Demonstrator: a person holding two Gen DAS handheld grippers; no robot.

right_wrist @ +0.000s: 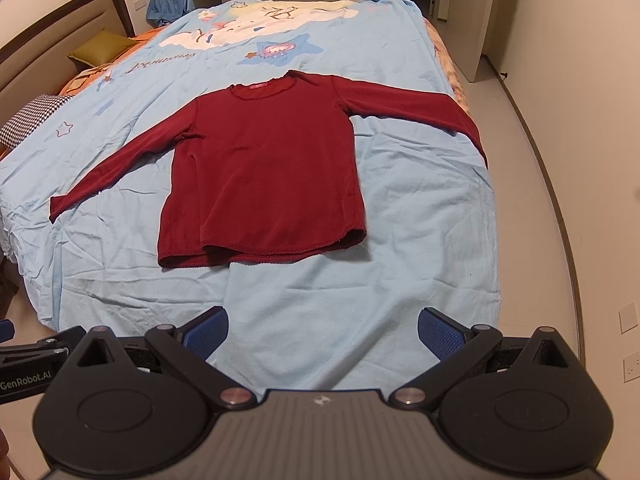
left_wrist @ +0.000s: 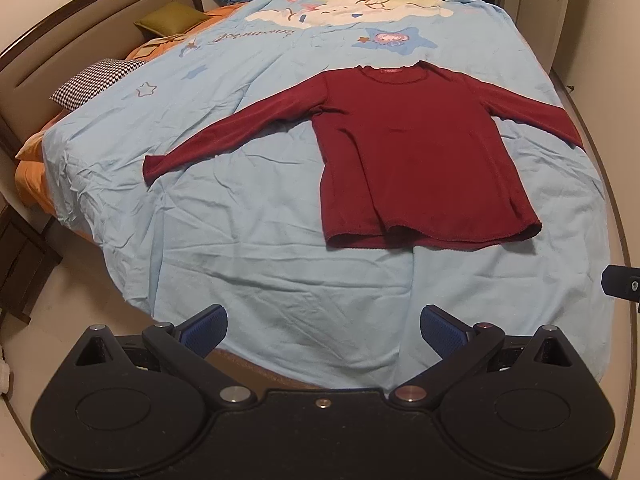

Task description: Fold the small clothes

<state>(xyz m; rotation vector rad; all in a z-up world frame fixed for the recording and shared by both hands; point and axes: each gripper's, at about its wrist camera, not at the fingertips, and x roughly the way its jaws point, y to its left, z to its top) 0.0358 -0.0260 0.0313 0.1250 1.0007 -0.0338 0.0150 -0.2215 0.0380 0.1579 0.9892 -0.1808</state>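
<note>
I hold the left gripper [left_wrist: 323, 334] and the right gripper [right_wrist: 322, 334] level over the near edge of the bed, both pointing forward, jaws spread wide with nothing between the blue pads [right_wrist: 438, 336]. Ahead, well apart from either, the dark red long-sleeved top [left_wrist: 416, 160] lies flat and face up on the light blue cartoon bedsheet [left_wrist: 248, 240], sleeves stretched out to both sides. Its right cuff seems to hang over the bed's edge, cut from sight. Beyond it sit an olive cushion [left_wrist: 170, 20] and a checked pillow [left_wrist: 94, 82].
</note>
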